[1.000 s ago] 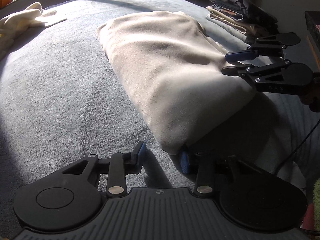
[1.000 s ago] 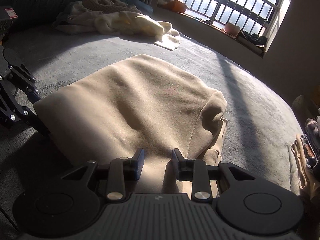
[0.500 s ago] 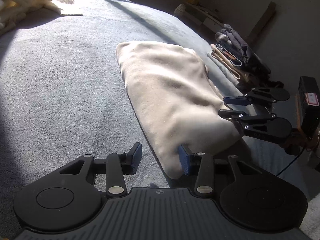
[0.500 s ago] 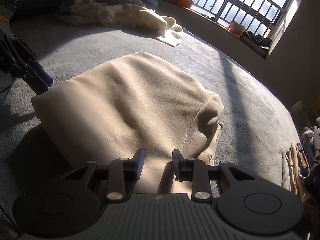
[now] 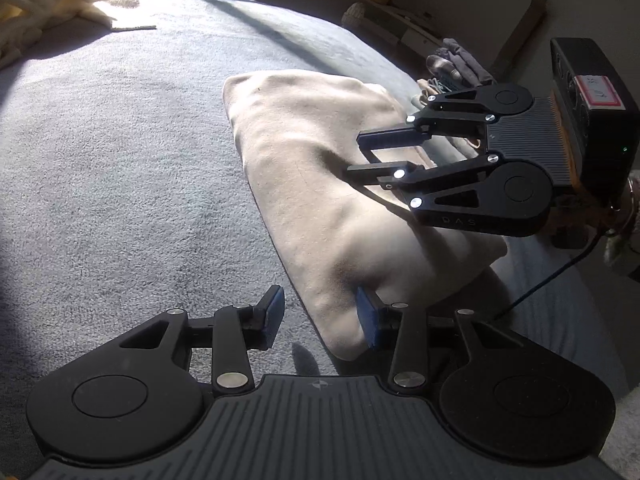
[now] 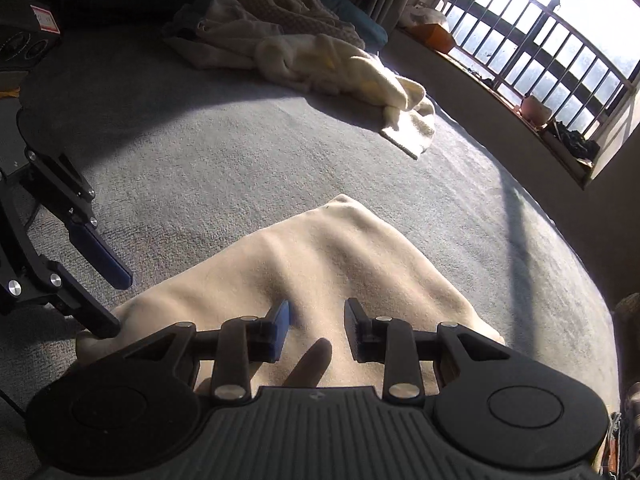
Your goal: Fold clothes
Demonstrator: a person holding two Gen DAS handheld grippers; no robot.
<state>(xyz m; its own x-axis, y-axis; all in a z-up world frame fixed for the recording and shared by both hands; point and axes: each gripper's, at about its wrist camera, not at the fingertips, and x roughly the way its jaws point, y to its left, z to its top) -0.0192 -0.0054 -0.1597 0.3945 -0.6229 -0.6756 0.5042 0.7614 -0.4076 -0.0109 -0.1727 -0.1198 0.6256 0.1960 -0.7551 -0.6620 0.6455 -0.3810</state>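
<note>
A folded cream garment lies on the grey bed cover. My left gripper is open at the garment's near corner. That corner sits between the jaws and rests against the right blue pad. My right gripper hovers open just over the garment's top, coming in from the right side. In the right wrist view the right gripper stands open above the cream garment, with nothing held. The left gripper shows at the left, its lower finger at the garment's corner.
A heap of unfolded cream and yellow clothes lies at the far side of the grey bed cover, below a barred window. A stack of folded clothes sits beyond the garment. A cable trails behind the right gripper.
The right gripper has moved from the garment's edge to over its top. The left gripper has stayed at the near corner while its view has swung. Both stayed open.
</note>
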